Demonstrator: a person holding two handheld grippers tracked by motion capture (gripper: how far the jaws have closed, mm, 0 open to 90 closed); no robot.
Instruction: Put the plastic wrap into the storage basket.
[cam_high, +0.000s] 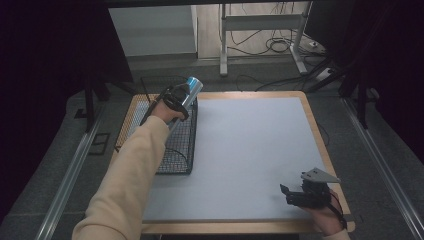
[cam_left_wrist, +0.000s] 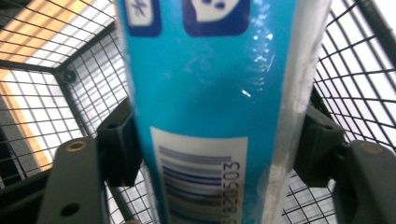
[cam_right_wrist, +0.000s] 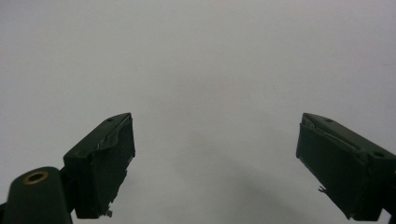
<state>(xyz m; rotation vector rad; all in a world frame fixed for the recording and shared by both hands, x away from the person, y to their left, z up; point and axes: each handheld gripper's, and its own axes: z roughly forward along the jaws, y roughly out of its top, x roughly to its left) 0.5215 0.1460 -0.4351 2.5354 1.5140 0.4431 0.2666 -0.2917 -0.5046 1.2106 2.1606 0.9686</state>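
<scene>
A blue and silver can (cam_high: 191, 90) is held tilted over the black wire basket (cam_high: 179, 145) at the table's left side. My left gripper (cam_high: 176, 98) is shut on it. In the left gripper view the can (cam_left_wrist: 205, 93) runs up between the two jaws, its barcode label facing the camera, with basket mesh (cam_left_wrist: 60, 93) behind it. My right gripper (cam_high: 289, 194) rests low near the table's front right corner, held by a hand, and stands open. In the right gripper view its jaws are wide apart over the bare grey mat (cam_right_wrist: 210, 70), nothing between them (cam_right_wrist: 215, 158).
A grey mat (cam_high: 245, 150) covers the wooden table (cam_high: 320, 145). A light wooden-toned grid panel (cam_high: 131, 112) lies under the basket at the far left. Beyond the table stand a metal frame's legs (cam_high: 223, 45) and loose cables on the floor.
</scene>
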